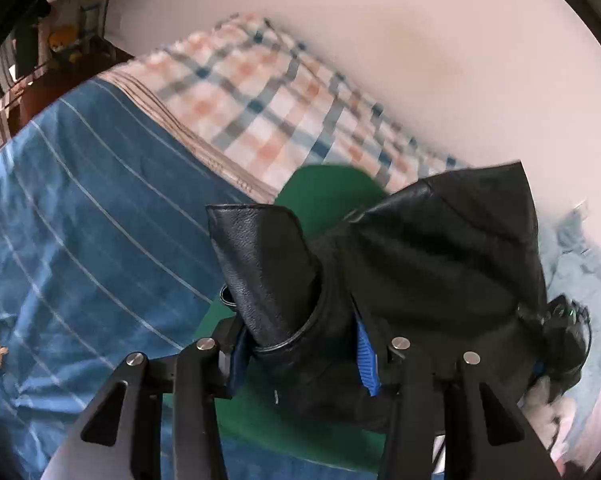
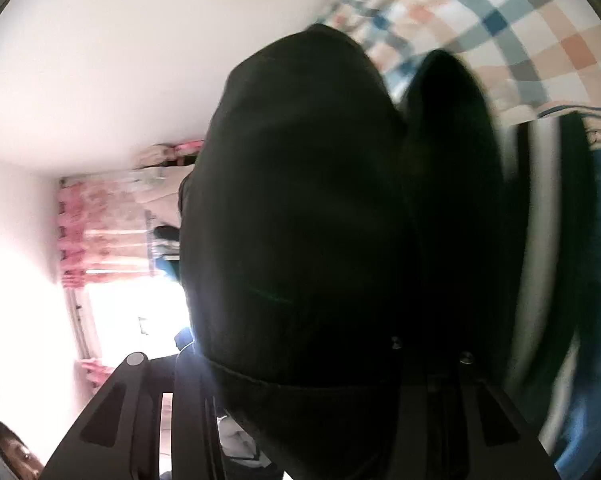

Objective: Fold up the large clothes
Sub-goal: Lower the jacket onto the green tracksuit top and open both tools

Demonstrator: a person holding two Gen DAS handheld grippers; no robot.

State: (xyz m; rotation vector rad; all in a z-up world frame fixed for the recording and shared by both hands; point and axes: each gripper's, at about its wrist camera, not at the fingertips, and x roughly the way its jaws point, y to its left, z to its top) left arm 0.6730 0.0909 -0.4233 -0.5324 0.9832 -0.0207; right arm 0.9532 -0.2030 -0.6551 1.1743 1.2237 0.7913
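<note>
A black leather garment (image 1: pixel 432 264) is held up above the bed. In the left wrist view my left gripper (image 1: pixel 300 360) is shut on a bunch of it, with the blue pads (image 1: pixel 366 354) pressing the leather from both sides. A stiff leather flap (image 1: pixel 260 264) sticks up from the grip. In the right wrist view the same black garment (image 2: pixel 300 220) fills the middle and hides the fingertips of my right gripper (image 2: pixel 300 400); the cloth runs down between the jaws. The other gripper shows at the right edge of the left view (image 1: pixel 564 340).
A green mat (image 1: pixel 328 192) lies on a blue striped bedsheet (image 1: pixel 80 208). A plaid blanket (image 1: pixel 268 100) lies against the white wall. Light blue clothes (image 1: pixel 580 272) are heaped at the right. Pink curtains and a bright window (image 2: pixel 112 280) show in the right view.
</note>
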